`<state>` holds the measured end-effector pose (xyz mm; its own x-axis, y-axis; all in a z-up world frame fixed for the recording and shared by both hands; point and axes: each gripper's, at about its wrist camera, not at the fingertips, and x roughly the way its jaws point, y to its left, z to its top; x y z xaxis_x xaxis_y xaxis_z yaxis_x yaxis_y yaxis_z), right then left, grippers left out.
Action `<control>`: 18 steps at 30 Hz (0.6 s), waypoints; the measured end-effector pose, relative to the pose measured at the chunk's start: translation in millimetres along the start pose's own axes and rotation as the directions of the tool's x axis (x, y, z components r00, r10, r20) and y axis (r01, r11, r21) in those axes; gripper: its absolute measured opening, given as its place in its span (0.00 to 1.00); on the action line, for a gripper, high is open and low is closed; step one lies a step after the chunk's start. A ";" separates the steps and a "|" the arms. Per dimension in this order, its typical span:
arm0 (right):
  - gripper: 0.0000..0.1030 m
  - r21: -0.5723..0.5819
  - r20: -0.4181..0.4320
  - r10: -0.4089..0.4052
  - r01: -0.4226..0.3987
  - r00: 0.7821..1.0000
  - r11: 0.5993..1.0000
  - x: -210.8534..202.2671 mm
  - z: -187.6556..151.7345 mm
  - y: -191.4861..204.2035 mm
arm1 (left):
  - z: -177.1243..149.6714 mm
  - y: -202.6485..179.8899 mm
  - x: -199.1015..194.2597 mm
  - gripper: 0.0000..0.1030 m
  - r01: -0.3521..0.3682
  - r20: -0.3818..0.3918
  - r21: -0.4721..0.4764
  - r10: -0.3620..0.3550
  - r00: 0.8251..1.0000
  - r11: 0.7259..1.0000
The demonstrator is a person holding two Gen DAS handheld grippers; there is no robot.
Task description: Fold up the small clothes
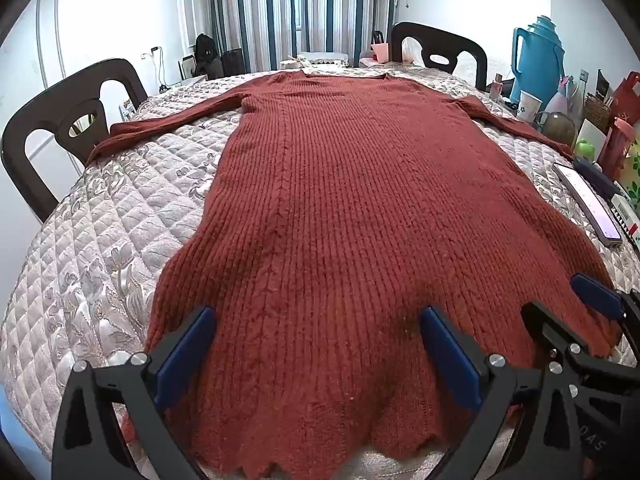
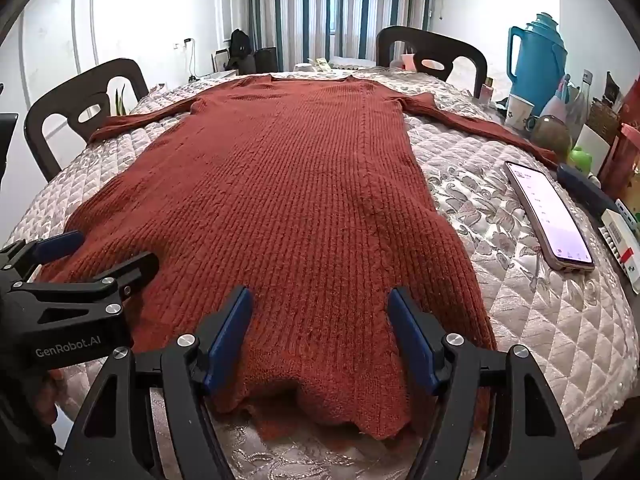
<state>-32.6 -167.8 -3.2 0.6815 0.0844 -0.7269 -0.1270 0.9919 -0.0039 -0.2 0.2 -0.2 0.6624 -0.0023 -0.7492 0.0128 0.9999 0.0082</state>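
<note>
A rust-red knitted dress (image 1: 340, 200) (image 2: 280, 200) lies flat on the quilted table cover (image 1: 100, 248), hem toward me, both sleeves spread out to the sides. My left gripper (image 1: 316, 320) stands open over the hem's left part, its blue fingers wide apart above the knit. Over the hem's right part my right gripper (image 2: 320, 300) is open too, nothing pinched between its pads. The right gripper (image 1: 568, 292) also shows at the right edge of the left wrist view, and the left gripper (image 2: 92, 248) at the left edge of the right wrist view.
A phone (image 2: 548, 216) lies screen-up on the quilt right of the dress. Along the right edge stand a blue thermos (image 2: 536, 60), a cup (image 2: 518, 110), boxes and bottles. Dark chairs (image 1: 68, 128) (image 2: 432, 52) stand at the left and far sides.
</note>
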 end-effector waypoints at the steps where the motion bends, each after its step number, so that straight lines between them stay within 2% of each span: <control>1: 0.69 0.001 0.000 0.000 0.000 1.000 1.000 0.0 0.3 -0.3 | 0.1 -0.4 0.2 1.00 -0.001 0.001 -0.001 0.001 1.000 1.000; 18: 0.69 -0.004 0.004 -0.004 0.004 1.000 1.000 -0.4 0.4 0.6 | 0.2 -0.1 0.1 1.00 0.000 0.003 -0.002 0.000 1.000 1.000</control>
<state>-32.6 -167.2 -2.7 0.6850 0.0810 -0.7240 -0.1275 0.9918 -0.0096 0.0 0.0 -0.2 0.6647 -0.0020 -0.7471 0.0112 0.9999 0.0073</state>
